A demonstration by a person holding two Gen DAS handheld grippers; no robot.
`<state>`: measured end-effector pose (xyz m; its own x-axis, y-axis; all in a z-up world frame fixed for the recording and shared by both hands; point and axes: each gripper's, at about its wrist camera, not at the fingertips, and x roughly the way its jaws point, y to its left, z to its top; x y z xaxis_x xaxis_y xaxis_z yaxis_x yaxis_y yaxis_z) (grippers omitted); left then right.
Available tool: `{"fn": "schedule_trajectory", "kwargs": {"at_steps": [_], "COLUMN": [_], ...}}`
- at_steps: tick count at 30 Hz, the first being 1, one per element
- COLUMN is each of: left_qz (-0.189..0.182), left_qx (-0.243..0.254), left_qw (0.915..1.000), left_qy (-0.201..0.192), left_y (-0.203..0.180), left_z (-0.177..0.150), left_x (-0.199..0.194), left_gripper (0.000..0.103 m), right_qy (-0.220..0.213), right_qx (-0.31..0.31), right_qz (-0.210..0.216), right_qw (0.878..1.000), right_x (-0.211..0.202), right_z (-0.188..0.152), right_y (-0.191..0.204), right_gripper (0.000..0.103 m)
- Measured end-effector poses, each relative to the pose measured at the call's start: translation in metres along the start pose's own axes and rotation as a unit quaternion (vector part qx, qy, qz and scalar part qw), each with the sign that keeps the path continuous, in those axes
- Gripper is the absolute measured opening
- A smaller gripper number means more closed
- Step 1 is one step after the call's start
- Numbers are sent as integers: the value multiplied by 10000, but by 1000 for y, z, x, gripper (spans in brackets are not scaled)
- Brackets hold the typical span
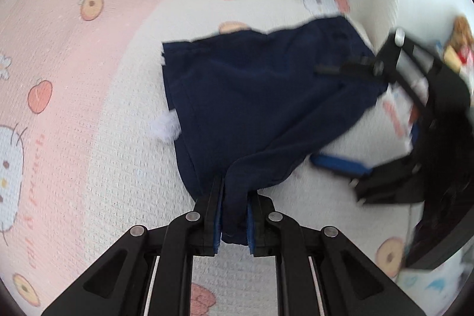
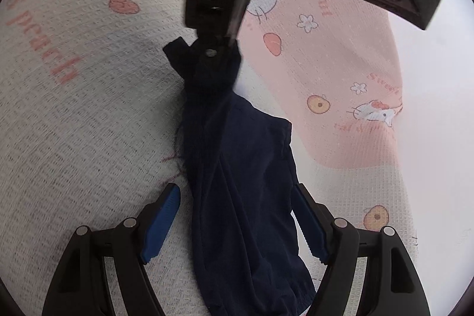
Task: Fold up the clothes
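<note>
1. Left wrist view: the left gripper point(image 1: 234, 215) is clamped on a bunched fold of the navy garment point(image 1: 254, 96), the cloth pinched between its blue pads point(image 1: 217, 222).
2. From that pinch the garment rises off the printed sheet point(image 1: 89, 108), while its far part lies spread on the white area of the sheet.
3. A small white tag point(image 1: 166, 128) sticks out at the garment's left edge.
4. The right gripper point(image 1: 349, 114) shows at the right side, its jaws wide apart around the garment's right edge, not pressing it.
5. Right wrist view: the right gripper point(image 2: 237, 224) stands open, and the navy garment point(image 2: 248, 227) lies between its blue pads point(image 2: 161, 222) without being squeezed.
6. Above it, the left gripper point(image 2: 213, 49) comes down from the top and holds the garment's upper end, lifted into a narrow twisted column.
7. The printed sheet point(image 2: 74, 138), white with a pink band, lies beneath.
</note>
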<state>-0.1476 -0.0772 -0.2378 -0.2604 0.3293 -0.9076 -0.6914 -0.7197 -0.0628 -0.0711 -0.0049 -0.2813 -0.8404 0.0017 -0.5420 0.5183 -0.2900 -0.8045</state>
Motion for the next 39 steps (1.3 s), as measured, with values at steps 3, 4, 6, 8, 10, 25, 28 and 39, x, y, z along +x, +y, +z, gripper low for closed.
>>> {"fn": "schedule_trajectory", "kwargs": {"at_steps": [3,4,6,8,10,25,28,39], "left_qz": [-281,-348,-423,-506,-559,-599,-634,-635], "left_qx": [-260,-330,-444,-520,-563,-633,-691,-633], "left_qw": [9991,9987,9981,9974,9968,9958,9953,9958], "left_qy": [-173,-170,-66,-7,9,289,247,-208], "left_y": [6,8,11,18,14,2,7,23], "left_z": [3,3,3,8,4,-16,-13,16], "left_x": [-8,-7,-3,3,2,5,2,-24], "left_gripper": [9,9,9,9,9,9,9,9], "right_qy": [72,114,263,389,435,625,635,616], "right_qx": [22,53,248,468,598,899,1184,1463], "right_qz": [3,27,206,390,619,739,983,673], "right_qw": [10000,9999,9991,9974,9953,9912,9860,9850], "right_x": [2,3,5,6,6,4,4,1], "right_z": [2,2,4,4,4,13,11,5], "right_y": [0,0,-3,-4,-3,11,-1,-23], "right_gripper": [76,76,66,55,39,5,5,5]}}
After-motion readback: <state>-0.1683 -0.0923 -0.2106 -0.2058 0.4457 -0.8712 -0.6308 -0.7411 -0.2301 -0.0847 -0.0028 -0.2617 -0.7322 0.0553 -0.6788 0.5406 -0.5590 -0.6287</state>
